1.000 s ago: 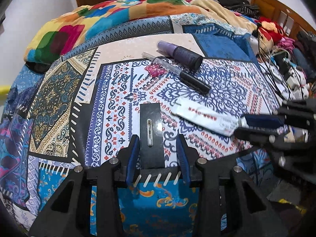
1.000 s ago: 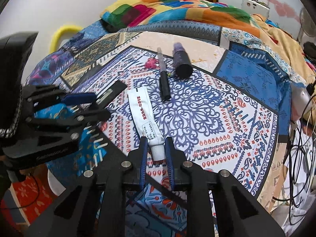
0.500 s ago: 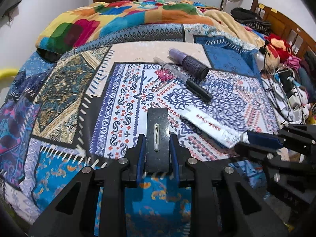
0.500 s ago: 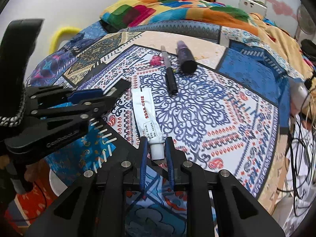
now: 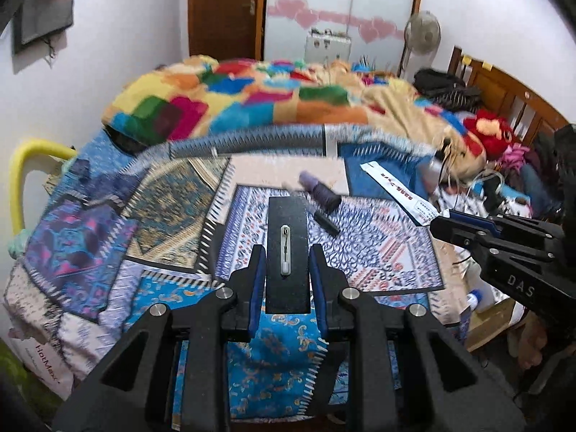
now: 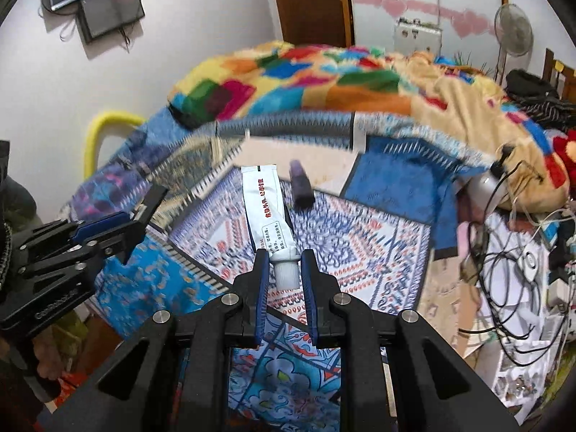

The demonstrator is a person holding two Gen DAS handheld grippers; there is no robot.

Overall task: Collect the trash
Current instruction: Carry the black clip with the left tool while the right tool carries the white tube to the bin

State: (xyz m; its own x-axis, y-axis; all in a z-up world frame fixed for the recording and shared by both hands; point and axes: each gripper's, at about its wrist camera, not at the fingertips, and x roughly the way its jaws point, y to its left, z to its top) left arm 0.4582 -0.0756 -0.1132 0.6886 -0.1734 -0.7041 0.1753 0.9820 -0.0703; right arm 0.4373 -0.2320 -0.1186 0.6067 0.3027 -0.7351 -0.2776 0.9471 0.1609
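Note:
My left gripper (image 5: 287, 261) is shut on a flat black card (image 5: 288, 237) with a small white pin-like piece on it, held up above the patterned bedspread (image 5: 172, 198). A white tube (image 6: 266, 212) with red print sticks out from my right gripper (image 6: 285, 270), which is shut on its cap end. That tube (image 5: 396, 190) and the right gripper (image 5: 446, 221) also show at the right of the left wrist view. The left gripper (image 6: 144, 212) appears at the left of the right wrist view. A purple bottle (image 5: 320, 194) and a dark pen (image 5: 325, 221) still lie on the bed.
A colourful blanket (image 5: 230, 108) is heaped at the far side of the bed. Tangled cables and chargers (image 6: 511, 252) lie to the right. A yellow curved bar (image 5: 21, 180) stands at the bed's left edge. A fan (image 5: 421, 36) and a wooden door (image 5: 226, 10) are behind.
Both grippers have risen off the bed with their loads: the left closed on the black card and lifted it, the right lifted the white tube. The views now take in the room's walls.

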